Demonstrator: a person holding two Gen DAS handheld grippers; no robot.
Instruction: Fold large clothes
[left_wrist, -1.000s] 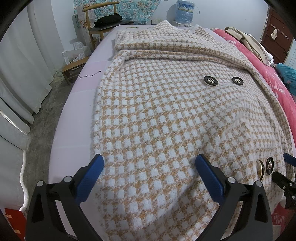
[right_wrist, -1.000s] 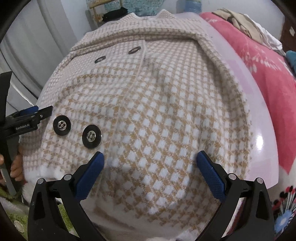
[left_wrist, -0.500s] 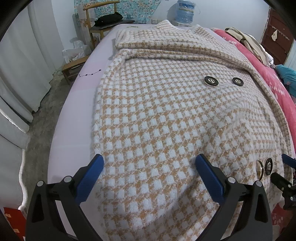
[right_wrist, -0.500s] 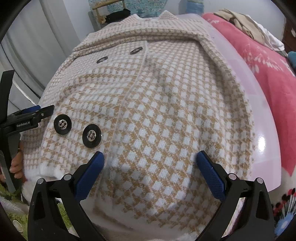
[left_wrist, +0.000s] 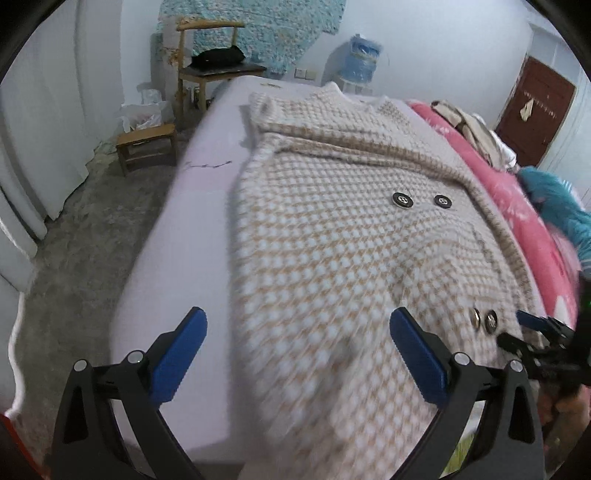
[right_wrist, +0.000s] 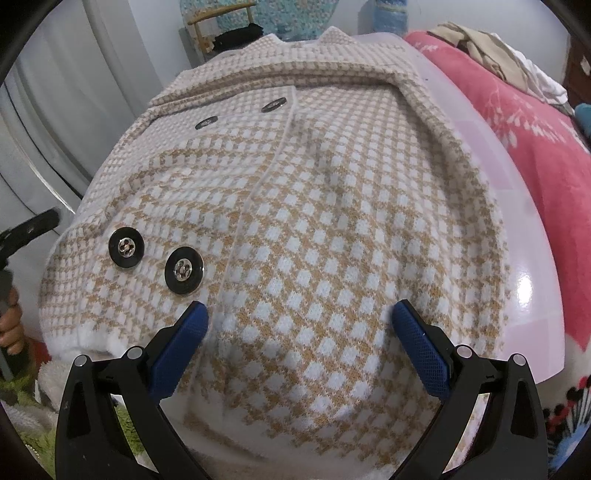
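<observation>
A large tan-and-white checked knit coat (left_wrist: 332, 236) with black buttons lies flat on a pale lilac bed (left_wrist: 199, 199), its collar at the far end. My left gripper (left_wrist: 298, 347) hovers open above the coat's near left hem, nothing between its fingers. In the right wrist view the same coat (right_wrist: 325, 206) fills the frame, and my right gripper (right_wrist: 301, 332) stands open just over its near hem, to the right of two black buttons (right_wrist: 184, 270). The right gripper (left_wrist: 532, 332) also shows at the right edge of the left wrist view.
A pink patterned blanket (left_wrist: 517, 192) with a pile of clothes (left_wrist: 476, 129) lies along the right of the bed. A wooden chair (left_wrist: 210, 70) and a low stool (left_wrist: 147, 146) stand on the grey floor to the left. A hand (right_wrist: 11, 328) holds the other gripper at far left.
My left gripper has pulled up and back to the left, so more of the bed and floor shows. My right gripper has moved closer to the coat's hem.
</observation>
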